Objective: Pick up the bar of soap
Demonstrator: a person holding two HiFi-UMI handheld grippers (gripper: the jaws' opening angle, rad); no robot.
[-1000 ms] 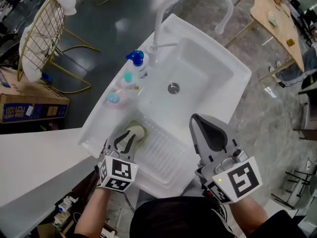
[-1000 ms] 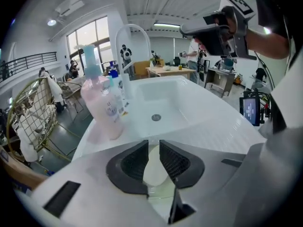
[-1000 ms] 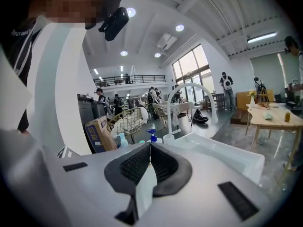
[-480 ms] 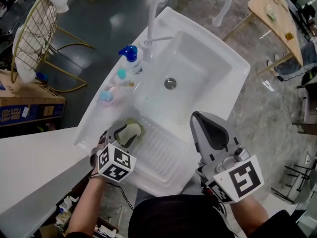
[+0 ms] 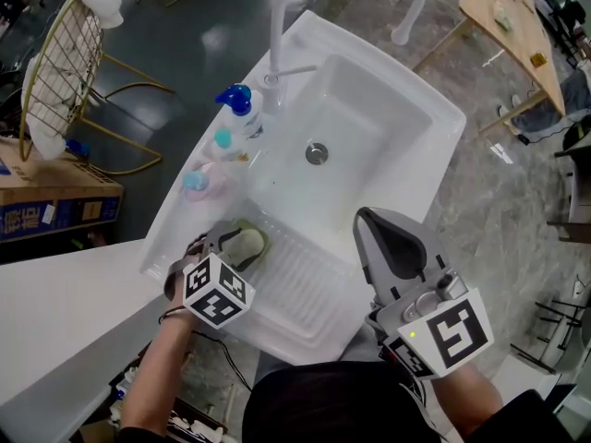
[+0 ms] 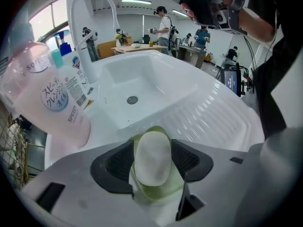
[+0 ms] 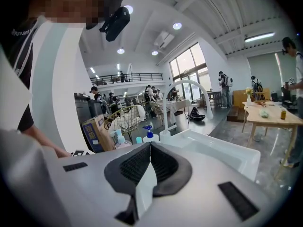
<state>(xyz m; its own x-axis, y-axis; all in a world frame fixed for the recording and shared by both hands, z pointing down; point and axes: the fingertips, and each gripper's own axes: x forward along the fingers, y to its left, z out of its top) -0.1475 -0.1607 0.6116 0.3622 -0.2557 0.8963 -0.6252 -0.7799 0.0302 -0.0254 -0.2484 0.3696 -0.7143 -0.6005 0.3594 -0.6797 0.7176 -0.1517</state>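
The pale bar of soap (image 5: 247,241) (image 6: 152,156) lies in a light green dish (image 6: 162,191) at the near left corner of the white sink unit (image 5: 434,155). My left gripper (image 5: 237,242) (image 6: 152,161) points steeply down over it. Its jaws have just been opening and now stand on either side of the bar, with the dark pads (image 6: 117,163) close against its sides. My right gripper (image 5: 367,218) (image 7: 150,146) hovers shut and empty above the sink's near right corner.
A ribbed drainboard (image 5: 300,280) lies right of the dish, with the basin and drain (image 5: 317,152) beyond. A blue pump bottle (image 5: 237,109) and a pink bottle (image 5: 199,185) (image 6: 42,98) stand along the left rim by the curved faucet (image 5: 277,35). A wire chair (image 5: 65,63) and cardboard box (image 5: 46,201) are left.
My left gripper has come down over the soap dish and tipped more steeply, and its jaws have spread around the bar. The right gripper has stayed in place.
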